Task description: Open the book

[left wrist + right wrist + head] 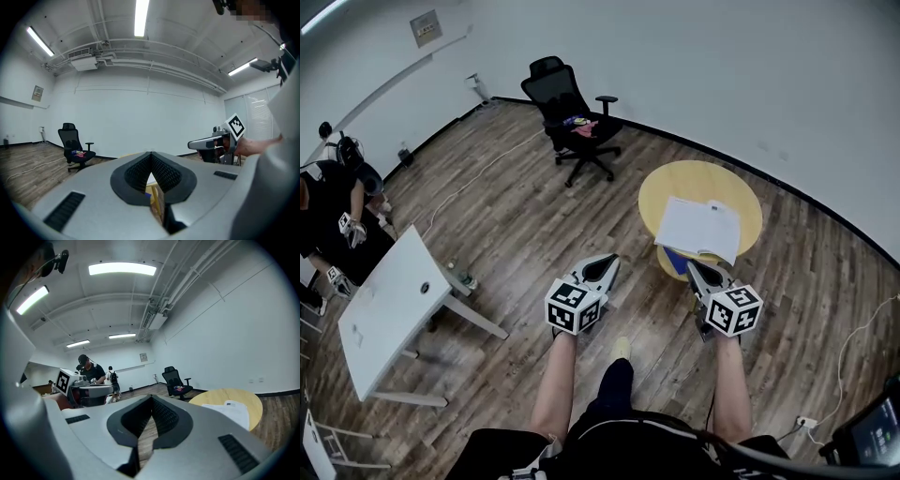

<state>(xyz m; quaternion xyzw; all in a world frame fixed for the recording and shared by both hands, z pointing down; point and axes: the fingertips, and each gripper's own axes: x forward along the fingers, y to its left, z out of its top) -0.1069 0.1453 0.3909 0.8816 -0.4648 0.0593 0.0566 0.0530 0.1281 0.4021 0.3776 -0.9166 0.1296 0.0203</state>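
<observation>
**Inspector:** Head view. Which step is in hand?

**Operator:** Approach, I judge. The flat white book (698, 228) lies on the round yellow wooden bench (675, 183), with its cover down as far as I can tell. My right gripper (697, 272) shows at the bench's near edge, and I see no contact with the book. My left gripper (606, 266) is over the brown plank floor (516, 225), well apart from the bench.

**Inspector:** Left gripper view?

**Operator:** The jaws meet at the tips with nothing between them. Only a sliver of yellow bench shows below.

**Inspector:** Right gripper view?

**Operator:** The jaws are likewise closed and empty. The book (232, 412) and bench (220, 394) sit to the right of my line, not ahead of the tips.

**Inspector:** What does the next move call for?

**Operator:** In my judgement, I bring the right gripper round to the book's free edge. Then I work a tip under the cover, or part the jaws to pinch it, and lift it over. The left gripper may need to pin the book down.
</observation>
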